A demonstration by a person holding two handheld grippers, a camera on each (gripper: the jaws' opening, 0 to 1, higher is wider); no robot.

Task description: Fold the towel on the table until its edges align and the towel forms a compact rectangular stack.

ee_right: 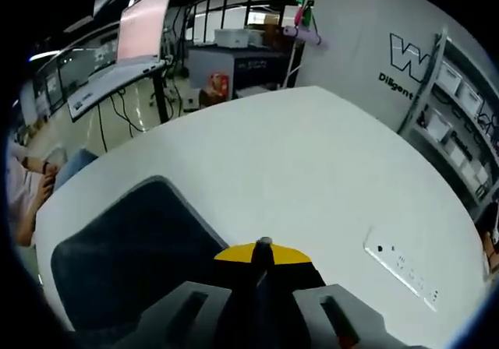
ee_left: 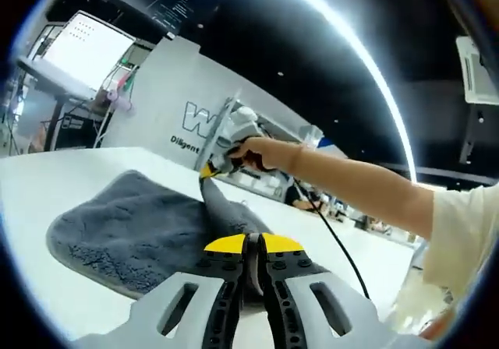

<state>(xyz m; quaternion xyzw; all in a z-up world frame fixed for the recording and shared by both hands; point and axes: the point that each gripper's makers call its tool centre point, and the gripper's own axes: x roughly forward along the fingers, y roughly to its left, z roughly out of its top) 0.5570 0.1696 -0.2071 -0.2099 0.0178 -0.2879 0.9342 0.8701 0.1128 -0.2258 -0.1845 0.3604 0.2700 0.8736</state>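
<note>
**Both grippers pinching the grey towel at two corners**

In the left gripper view, start at the far left: the white table point(ee_left: 47, 185) runs out ahead of your left gripper point(ee_left: 251, 246), and the grey towel point(ee_left: 132, 228) lies spread on it, forward and to the left of your jaws. The bulk of the cloth is flat on the tabletop, while a ridge of it rises toward your yellow-tipped jaws, which stand closed with a fold of towel caught between them. Farther ahead, just beyond that ridge, your right gripper point(ee_left: 209, 170) comes in from the right — its yellow tip meets the far raised end of the towel, and your hand point(ee_left: 253, 153) wraps its handle. I cannot tell from this view how tightly that far end is gripped. A black cable point(ee_left: 331, 236) trails down from that hand, to the right of your jaws.

In the right gripper view, a person point(ee_right: 27, 193) sits at the far left edge, beyond the table's rim point(ee_right: 101, 162). The towel point(ee_right: 132, 259) appears as a dark mass down-left of your right gripper point(ee_right: 263, 254), reaching right up to the jaws. Those jaws are drawn together on a dark pinch of cloth between the yellow tips. Ahead of them the tabletop is bare white — and to the right, near the table's edge, lies a flat white plate with small dark dots point(ee_right: 401, 267).
</note>
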